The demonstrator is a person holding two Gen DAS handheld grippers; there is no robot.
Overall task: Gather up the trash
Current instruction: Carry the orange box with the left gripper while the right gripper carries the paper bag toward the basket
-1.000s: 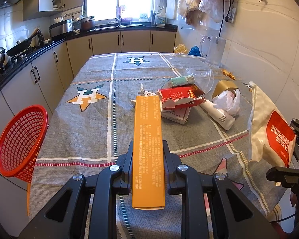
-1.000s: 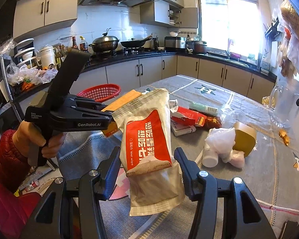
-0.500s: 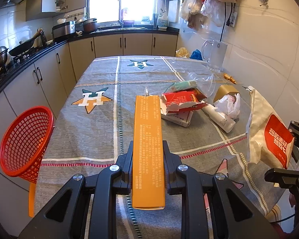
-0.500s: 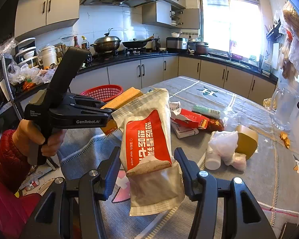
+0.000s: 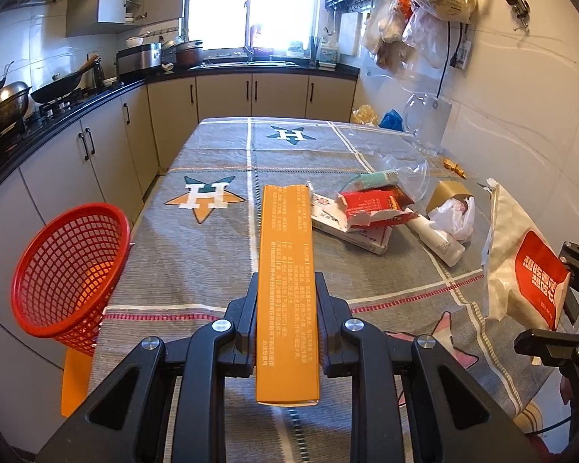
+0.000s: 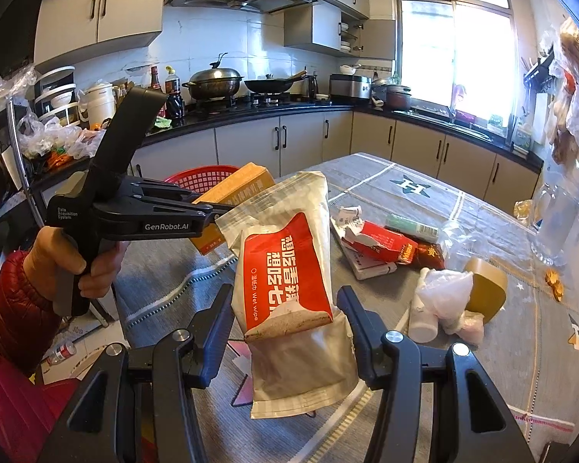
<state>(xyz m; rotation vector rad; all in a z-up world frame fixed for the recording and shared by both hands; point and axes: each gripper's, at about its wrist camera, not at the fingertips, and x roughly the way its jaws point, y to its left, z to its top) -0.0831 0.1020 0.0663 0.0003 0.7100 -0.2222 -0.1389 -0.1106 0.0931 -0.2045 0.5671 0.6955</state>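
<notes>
Since a second ago the left gripper (image 5: 285, 289) has drifted back a little from the grey patterned tablecloth (image 5: 197, 254), its fingers still pinching the long orange cardboard box (image 5: 287, 281) just right of the red plastic mesh basket (image 5: 71, 270). Meanwhile the right gripper (image 6: 285, 308) has kept still, its fingers clamping the white-and-red wet-wipe pouch (image 6: 289, 270) above the table edge.

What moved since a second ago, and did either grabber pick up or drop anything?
The left gripper, clamped on the long orange cardboard box, drifted toward the red mesh plastic basket, which now looks nearer in its view. Nothing was picked up or dropped. The right gripper kept the white-and-red wet-wipe pouch in place. The trash pile on the grey patterned tablecloth stayed put.
</notes>
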